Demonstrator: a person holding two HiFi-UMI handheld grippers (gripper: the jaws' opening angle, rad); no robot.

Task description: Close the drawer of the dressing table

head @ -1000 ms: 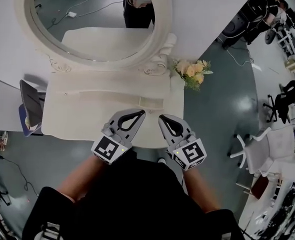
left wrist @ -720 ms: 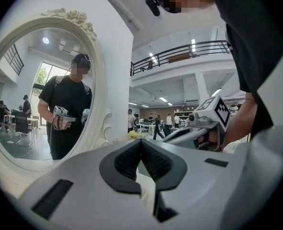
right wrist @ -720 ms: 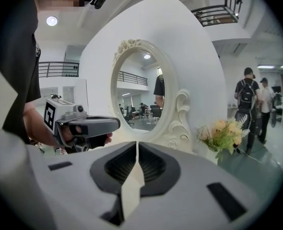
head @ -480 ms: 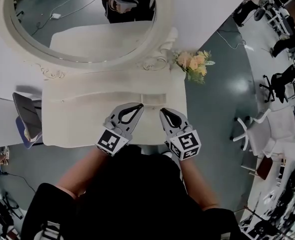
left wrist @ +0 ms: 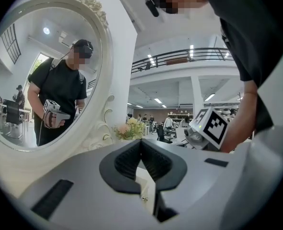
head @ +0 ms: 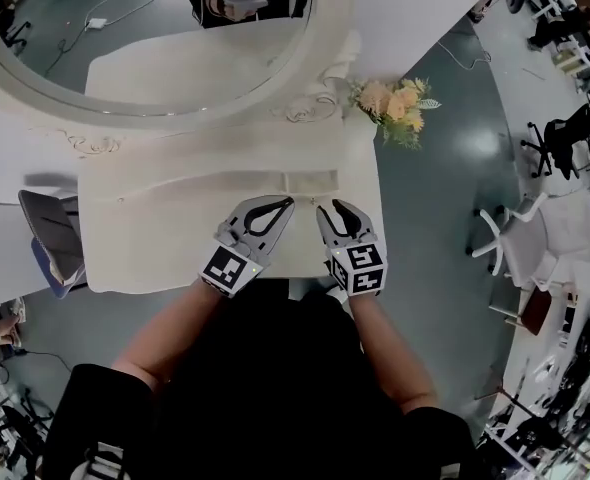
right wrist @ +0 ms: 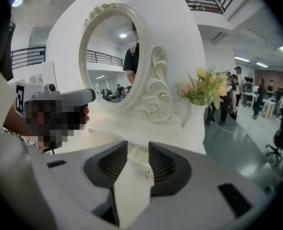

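Seen from above: a white dressing table (head: 155,238) on a grey floor (head: 425,198). At its back, a big oval mirror (head: 125,28) in a carved white frame. Over the front part of the table, side by side and apart, the left gripper (head: 288,202) and the right gripper (head: 327,205), both aimed toward the mirror. With left fingers (left wrist: 127,159) pressed tip to tip, holding nothing. With right fingers (right wrist: 163,164) opening, at a middle width, pressing on nothing. At the right back corner of the table, a bunch of pale flowers (head: 395,103). Just ahead of both grippers, in the middle of the table, the small drawer (head: 308,183), seemingly pulled out a little; contact with the tips not clear. Through the gap of the right fingers, a white front with a tiny metal knob (right wrist: 147,174).
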